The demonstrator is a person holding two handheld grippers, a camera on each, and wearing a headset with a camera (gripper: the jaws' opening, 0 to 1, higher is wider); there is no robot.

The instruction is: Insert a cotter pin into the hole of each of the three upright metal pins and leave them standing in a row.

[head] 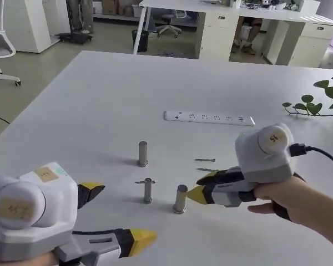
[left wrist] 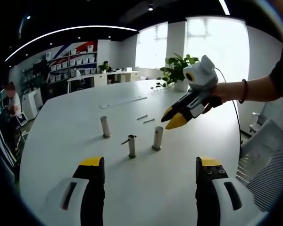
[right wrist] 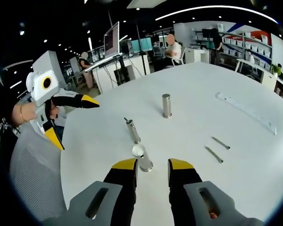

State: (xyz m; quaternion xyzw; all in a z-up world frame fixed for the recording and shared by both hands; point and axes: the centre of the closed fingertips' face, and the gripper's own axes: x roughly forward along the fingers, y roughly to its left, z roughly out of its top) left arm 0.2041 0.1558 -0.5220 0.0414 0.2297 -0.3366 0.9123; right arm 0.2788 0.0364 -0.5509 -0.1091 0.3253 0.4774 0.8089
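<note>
Three pins (left wrist: 132,146) stand upright in a loose row on the white table (head: 100,100). The far pin (head: 142,154) and near pin (head: 180,199) are bare steel cylinders, while the slimmer middle pin (head: 148,190) carries a cotter pin (head: 140,182) crosswise through its top. Two loose cotter pins (head: 205,160) lie flat just beyond the row. The right gripper (head: 194,188) hovers just beside the near pin, its jaws narrowly parted and empty. The left gripper (head: 116,215) sits low with its jaws wide apart, also empty.
</note>
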